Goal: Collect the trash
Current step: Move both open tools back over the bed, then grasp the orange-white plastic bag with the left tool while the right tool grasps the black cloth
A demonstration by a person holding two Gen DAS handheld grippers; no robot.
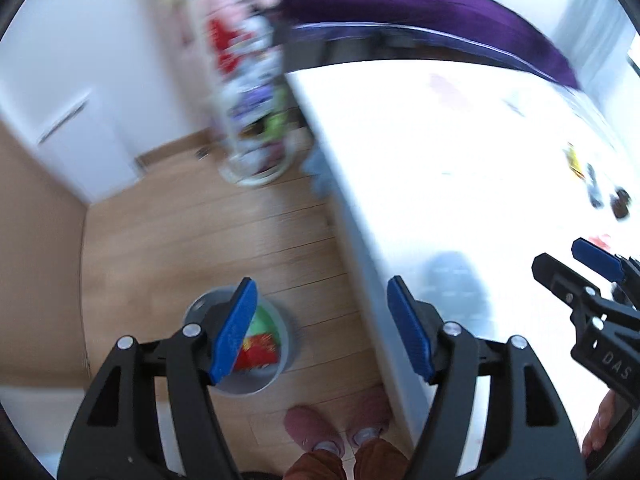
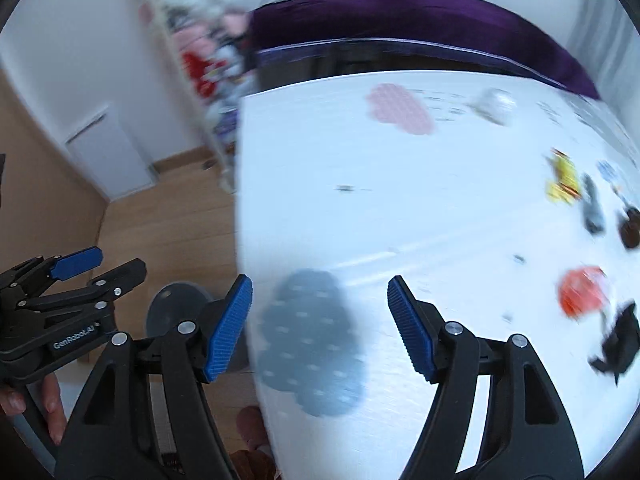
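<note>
Both grippers wide & empty, so we'd swing the right gripper to the red wrapper on the table, left gripper waiting by the bin.

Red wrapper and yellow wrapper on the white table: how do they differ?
The crumpled red wrapper lies nearer the right gripper, next to a black scrap; the crumpled yellow wrapper lies farther back. The red one looks rounder, the yellow one longer. Both are motion-blurred, rest on the white table, and are ungrasped.
</note>
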